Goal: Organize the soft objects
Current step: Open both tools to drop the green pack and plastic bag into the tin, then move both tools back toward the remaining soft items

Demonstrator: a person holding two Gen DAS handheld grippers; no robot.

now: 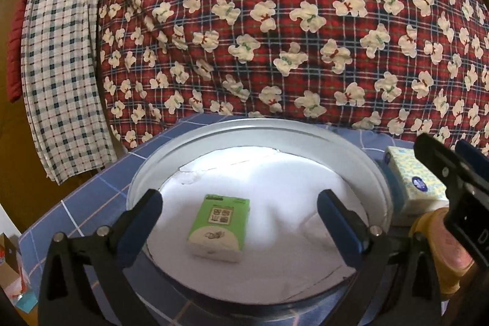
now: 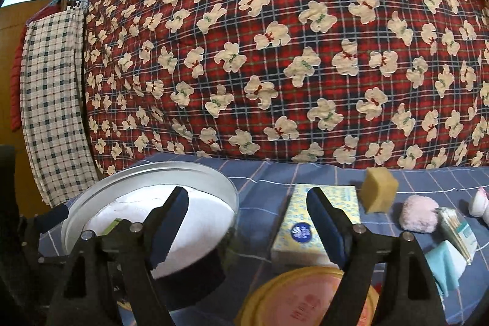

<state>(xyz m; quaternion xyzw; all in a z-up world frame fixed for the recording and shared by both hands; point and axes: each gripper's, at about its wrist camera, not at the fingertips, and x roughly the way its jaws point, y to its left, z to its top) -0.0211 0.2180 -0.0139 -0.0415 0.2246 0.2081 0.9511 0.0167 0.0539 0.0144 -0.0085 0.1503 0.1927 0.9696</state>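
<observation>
A green tissue pack (image 1: 218, 226) lies flat on the white lining of a round metal basin (image 1: 253, 127). My left gripper (image 1: 241, 219) hangs over it, open wide, with its fingers apart from the pack on either side. In the right wrist view my right gripper (image 2: 249, 225) is open with nothing between its pads. It hovers between the basin (image 2: 195, 170) and a yellow tissue box (image 2: 293, 234). That box (image 1: 409, 176) also shows in the left wrist view, with the right gripper (image 1: 443, 142) just in front of it.
On the blue checked sheet (image 2: 262, 173) lie a tan sponge block (image 2: 377, 193), a pink fluffy ball (image 2: 418, 213), a clear packet (image 2: 455, 228) and a light blue cloth (image 2: 443, 265). A round pink lid with a yellow rim (image 2: 305, 295) lies close below. A red bear-print quilt (image 2: 275, 51) rises behind.
</observation>
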